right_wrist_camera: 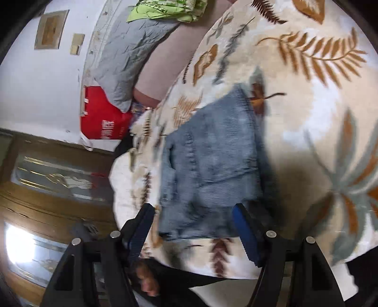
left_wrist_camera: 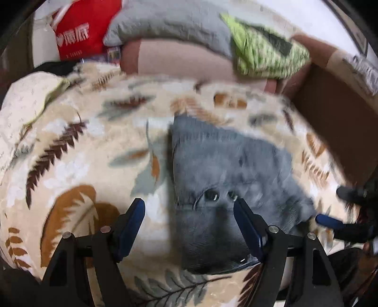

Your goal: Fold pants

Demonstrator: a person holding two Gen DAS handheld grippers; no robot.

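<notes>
- The left gripper (left_wrist_camera: 189,212) hangs over the folded grey-blue pants (left_wrist_camera: 226,170), jaws apart, gripping nothing.
- The pants lie in a compact bundle on a leaf-patterned blanket (left_wrist_camera: 78,151).
- At the blanket's far edge sit a grey pillow (left_wrist_camera: 170,21), a green patterned cloth (left_wrist_camera: 267,54) and a red bag (left_wrist_camera: 82,28).
- The right gripper (left_wrist_camera: 330,220) shows near the blanket's right edge, just beside the pants.
</notes>
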